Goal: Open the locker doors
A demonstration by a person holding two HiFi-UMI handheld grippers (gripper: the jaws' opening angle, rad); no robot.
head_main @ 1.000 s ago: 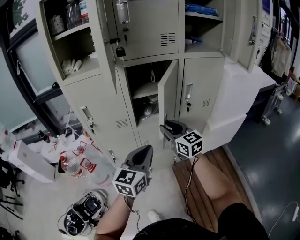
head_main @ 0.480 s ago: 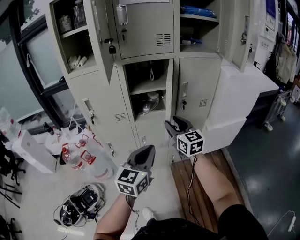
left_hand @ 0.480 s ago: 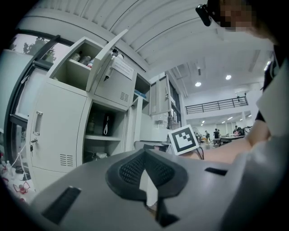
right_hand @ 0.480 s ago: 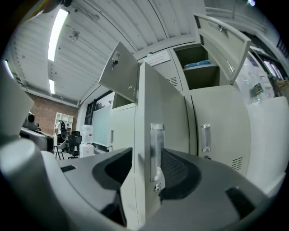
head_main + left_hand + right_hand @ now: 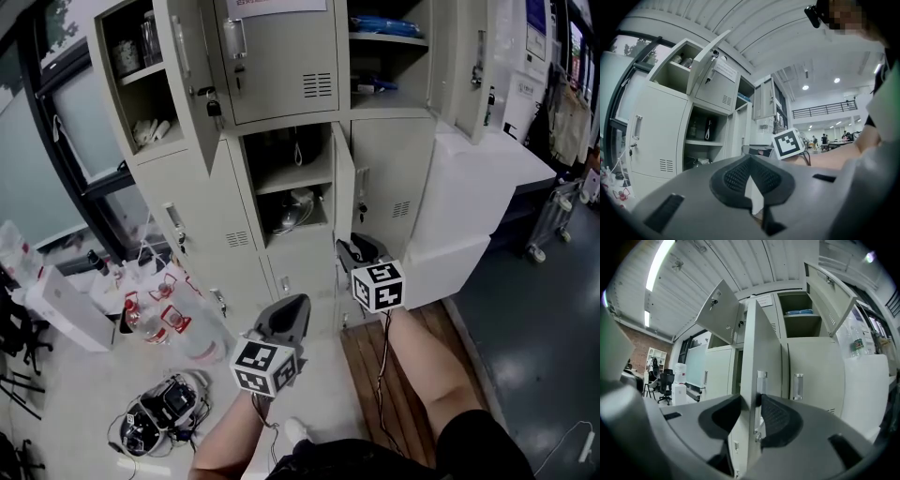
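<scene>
Beige door [image 5: 749,357] between closing right tool [image 5: 751,404].

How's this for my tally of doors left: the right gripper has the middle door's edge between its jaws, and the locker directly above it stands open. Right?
Not quite: the head view shows the locker above shut. The rest holds: the right gripper has the middle door by its edge, between jaws that have just been closing.

Soft even indoor light, locker [image 5: 286,173] insides shadowed; both gripper views warp fisheye, corners black.
</scene>
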